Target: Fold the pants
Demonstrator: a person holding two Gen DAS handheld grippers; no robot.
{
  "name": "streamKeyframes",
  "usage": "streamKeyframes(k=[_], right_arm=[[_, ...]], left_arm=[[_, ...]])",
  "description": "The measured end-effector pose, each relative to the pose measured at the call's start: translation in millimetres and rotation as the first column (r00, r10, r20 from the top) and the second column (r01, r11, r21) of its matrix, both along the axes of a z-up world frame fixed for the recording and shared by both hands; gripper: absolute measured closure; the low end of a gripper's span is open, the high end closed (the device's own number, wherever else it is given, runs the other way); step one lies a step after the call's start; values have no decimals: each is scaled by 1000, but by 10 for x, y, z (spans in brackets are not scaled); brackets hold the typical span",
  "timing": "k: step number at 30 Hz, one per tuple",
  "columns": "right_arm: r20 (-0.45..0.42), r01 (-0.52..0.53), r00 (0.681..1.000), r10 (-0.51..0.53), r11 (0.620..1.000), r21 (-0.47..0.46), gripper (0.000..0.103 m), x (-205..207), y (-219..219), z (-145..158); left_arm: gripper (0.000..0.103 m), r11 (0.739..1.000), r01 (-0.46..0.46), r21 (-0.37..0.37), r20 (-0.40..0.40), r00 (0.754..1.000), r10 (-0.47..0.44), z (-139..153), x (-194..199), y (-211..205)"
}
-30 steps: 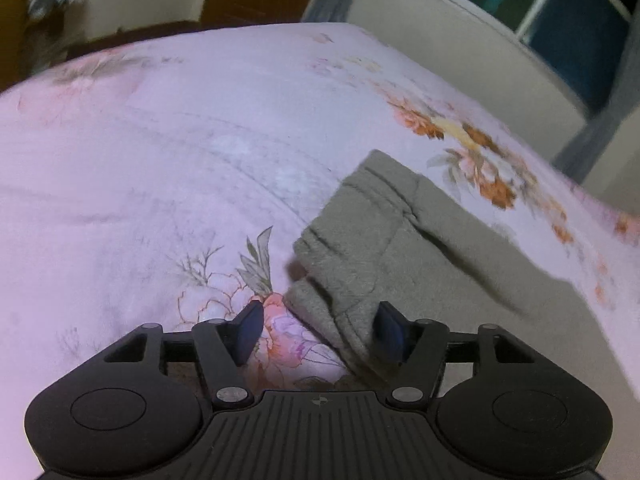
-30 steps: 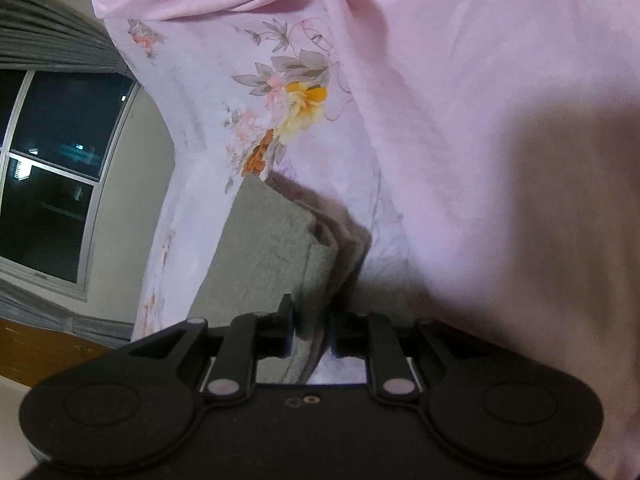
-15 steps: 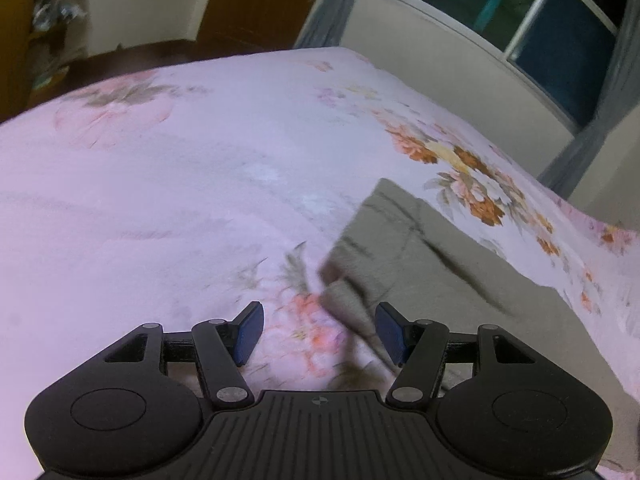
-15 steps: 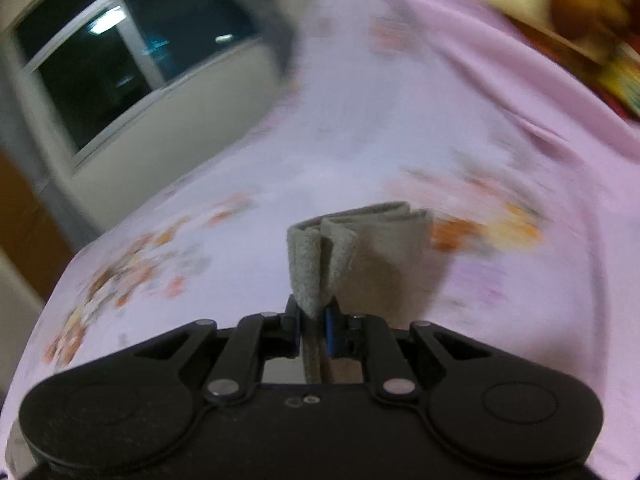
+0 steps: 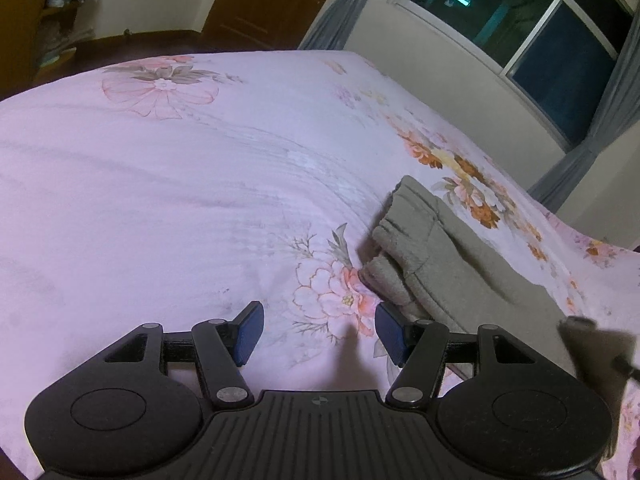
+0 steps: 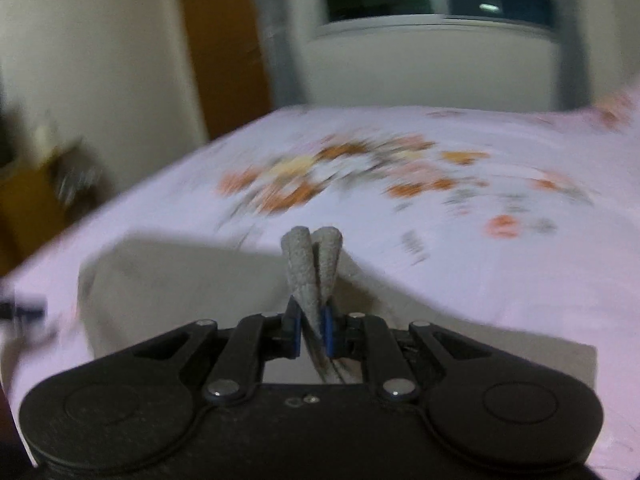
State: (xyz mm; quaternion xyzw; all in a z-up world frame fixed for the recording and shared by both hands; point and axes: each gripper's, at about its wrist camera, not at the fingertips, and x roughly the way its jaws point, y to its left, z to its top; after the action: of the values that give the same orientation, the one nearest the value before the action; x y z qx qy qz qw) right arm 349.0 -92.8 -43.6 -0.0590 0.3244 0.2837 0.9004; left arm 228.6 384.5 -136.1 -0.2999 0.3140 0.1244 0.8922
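Grey pants (image 5: 436, 256) lie on a pink floral bed sheet (image 5: 180, 184), their folded waist end near the right fingertip of my left gripper (image 5: 316, 330). The left gripper is open and empty, hovering over the sheet just left of the pants. My right gripper (image 6: 312, 330) is shut on a bunched end of the pants (image 6: 314, 264) and holds it lifted above the rest of the cloth (image 6: 192, 280). The right wrist view is motion-blurred. The lifted cloth appears blurred at the right edge of the left wrist view (image 5: 588, 344).
A dark window (image 5: 532, 40) with grey curtains lies beyond the far side of the bed. A wooden door (image 5: 264, 4) and a cluttered shelf (image 5: 60, 20) stand past the bed's far end.
My right gripper has swung up and around with the pants end, lifting it off the bed. My left gripper has drawn back and left, away from the waist end.
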Motion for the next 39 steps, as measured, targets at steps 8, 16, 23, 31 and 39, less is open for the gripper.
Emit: streamKeyframes(k=[8,16,23,31,39], right_arm=[[37,-165,984,173,972,-169,92,-473,324,-283],[94,-158,978,187,954,-255,54,-658,533,-397],[134,104,985,-110,993,53,76,-846,-262,-77],[-16,406,912,-410,896,178,73,-892,-1353,-195],[-106,449,894,-436,862,235,73,-892,-1690,-453]], left_arm=[[41,999,34,12,5,999,-34,-8,5,-90],[41,997,77,32,30,997,-78,157,69,-358],[41,957,289,-21,112,952,-285,447,377,-1109],[41,789,484,-379,121,871,-476,87,1104,-2160],[61,726,433,-534,72,879,-471,-322,1322,-2500]])
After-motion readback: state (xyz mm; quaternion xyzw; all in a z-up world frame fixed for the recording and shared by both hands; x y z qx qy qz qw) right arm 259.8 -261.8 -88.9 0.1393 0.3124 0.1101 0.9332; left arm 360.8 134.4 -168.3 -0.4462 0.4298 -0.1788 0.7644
